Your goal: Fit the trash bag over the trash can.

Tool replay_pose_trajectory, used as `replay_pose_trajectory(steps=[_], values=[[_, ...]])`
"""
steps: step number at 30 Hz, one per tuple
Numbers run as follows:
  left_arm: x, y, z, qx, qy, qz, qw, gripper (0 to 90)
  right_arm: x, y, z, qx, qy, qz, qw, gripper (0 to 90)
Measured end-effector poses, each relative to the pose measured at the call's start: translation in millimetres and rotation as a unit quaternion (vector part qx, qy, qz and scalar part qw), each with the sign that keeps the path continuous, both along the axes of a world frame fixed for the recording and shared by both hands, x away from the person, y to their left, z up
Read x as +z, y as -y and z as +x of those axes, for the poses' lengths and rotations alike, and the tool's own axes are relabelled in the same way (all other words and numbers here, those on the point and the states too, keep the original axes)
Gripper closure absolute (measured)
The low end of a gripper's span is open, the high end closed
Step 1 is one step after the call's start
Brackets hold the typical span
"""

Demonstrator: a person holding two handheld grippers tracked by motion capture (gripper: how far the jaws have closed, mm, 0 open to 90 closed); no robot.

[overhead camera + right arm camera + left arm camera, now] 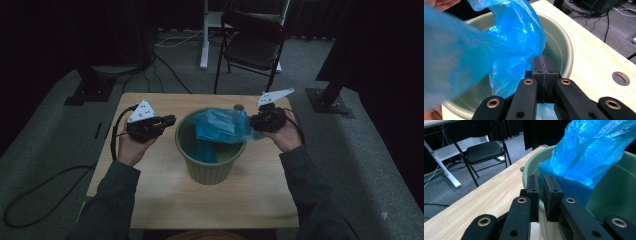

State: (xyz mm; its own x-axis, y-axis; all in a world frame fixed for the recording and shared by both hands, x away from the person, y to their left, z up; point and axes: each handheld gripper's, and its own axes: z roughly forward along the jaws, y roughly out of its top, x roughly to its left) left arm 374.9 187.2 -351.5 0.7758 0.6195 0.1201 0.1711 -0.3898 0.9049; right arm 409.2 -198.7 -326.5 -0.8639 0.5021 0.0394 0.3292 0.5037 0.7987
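In the high view, a green bin (209,150) stands on the table (165,195), and a blue bag (220,125) lies half in it, its upper part bunched over the bin's far-right rim and its lower part sagging inside. The right gripper (256,121) sits at the bin's right rim with the film running to its tips; the left gripper (170,120) hovers just left of the bin, apart from the bag. In the left gripper view, the jaws stand a narrow slit apart with nothing between them, poised at the bin's (534,165) near rim, and the bag (584,155) rises beyond them as a crinkled, glossy sheet. In the right gripper view, the jaws are pressed together, and the bag (511,42) drapes up and over from the bin (559,37); film shows just below the tips, so they appear to pinch a fold of it, though the pinch point itself is hidden. The bag looks very light, limp and slippery: it will crumple, cling and slide rather than hold any shape, and a thin pinch could slip out or stretch the film. The best hold, I judge, is on the free mouth edge, a doubled fold near the bin's rim, one gripper at each side, so the opening can be spread and turned down over the rim.
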Motion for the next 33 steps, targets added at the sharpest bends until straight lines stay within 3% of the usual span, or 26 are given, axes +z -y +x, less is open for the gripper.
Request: replay_pose_trajectory(steps=[5, 8, 12, 15, 17, 23, 25, 29, 32, 33], values=[[3.8, 5.0, -3.5, -0.013, 0.005, -0.002, 0.9999, 76.2, 0.9, -3.1, -1.7, 0.002, 0.008, 0.000, 1.0000, 90.0], [6.9, 10.0, -8.8, -0.043, 0.014, -0.009, 0.9990, 69.1, 1.2, -6.3, -1.8, 0.005, 0.010, -0.001, 0.9999, 90.0], [8.6, 24.7, -18.4, -0.084, 0.031, 0.001, 0.9960, 59.0, -1.1, -10.6, -0.2, 0.007, 0.006, -0.002, 1.0000, 90.0], [9.9, 36.7, -20.9, -0.078, 0.041, 0.013, 0.9960, 54.6, -2.8, -13.1, 0.1, 0.014, 0.004, -0.001, 0.9999, 90.0], [10.2, 39.7, -20.1, -0.075, 0.041, 0.014, 0.9963, 56.3, -3.4, -14.5, -0.2, 0.018, 0.006, 0.000, 0.9998, 89.9], [6.9, 44.9, -18.0, -0.072, 0.040, 0.031, 0.9961, 89.0, -3.5, -13.7, -1.1, 0.020, 0.009, 0.000, 0.9998, 89.6], [3.5, 39.2, -18.6, -0.073, 0.039, 0.035, 0.9959, 89.5, -2.3, -1.7, -0.1, 0.000, 0.009, 0.005, 0.9999, 90.0], [-1.7, 32.7, -18.6, -0.064, 0.043, 0.058, 0.9954, 89.5, -3.2, 6.6, -0.4, 0.003, 0.007, 0.016, 0.9998, 89.9], [-3.6, 32.6, -16.1, -0.055, 0.042, 0.061, 0.9957, 89.4, -3.8, 3.9, -2.0, 0.002, 0.008, 0.009, 0.9999, 88.4], [-4.7, 31.4, -13.8, -0.049, 0.040, 0.059, 0.9963, 89.4, -3.9, 1.4, -2.3, 0.000, 0.015, 0.001, 0.9999, 78.3]])
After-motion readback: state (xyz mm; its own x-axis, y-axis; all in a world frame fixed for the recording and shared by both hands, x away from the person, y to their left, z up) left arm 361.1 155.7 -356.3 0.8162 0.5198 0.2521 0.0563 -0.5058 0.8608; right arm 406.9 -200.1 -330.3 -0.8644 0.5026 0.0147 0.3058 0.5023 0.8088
